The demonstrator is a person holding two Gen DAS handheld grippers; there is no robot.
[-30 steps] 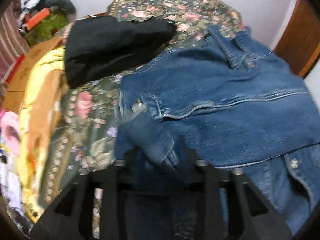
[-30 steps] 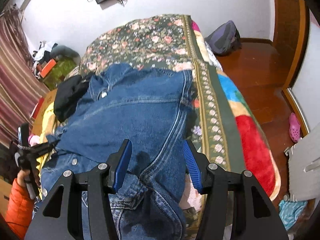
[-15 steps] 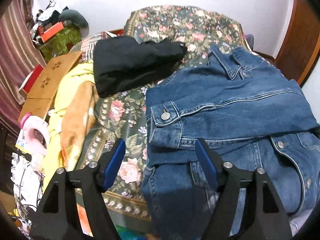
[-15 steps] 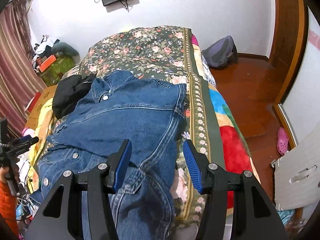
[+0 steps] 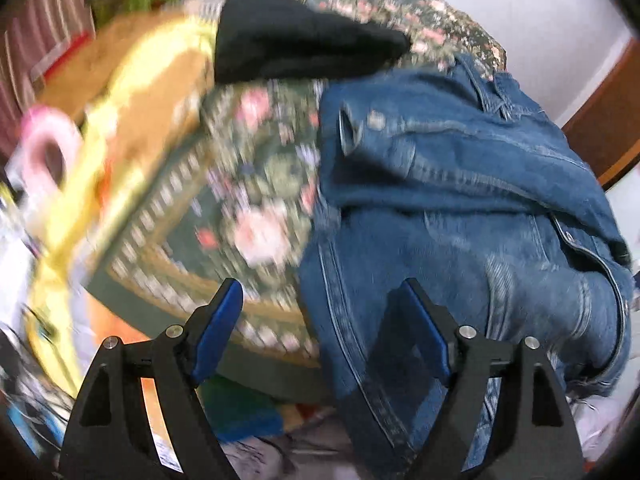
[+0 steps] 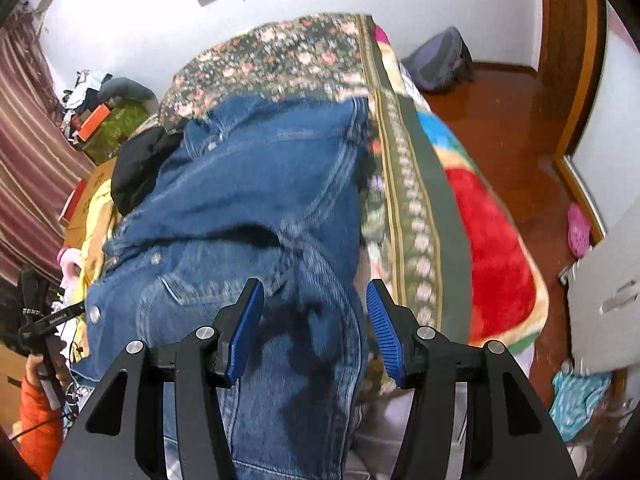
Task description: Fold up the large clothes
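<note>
Spread over the floral bedspread (image 5: 256, 184), a denim jacket (image 5: 460, 208) is seen. From the left gripper (image 5: 320, 328), jaws opening and empty, its hem edge lies at twelve o'clock; its length runs toward one o'clock. The right gripper (image 6: 316, 328), half-parted, is held empty above the hem.

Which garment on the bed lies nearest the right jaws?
The blue denim jacket, directly below them; the black garment lies farther off, beside its collar.
</note>
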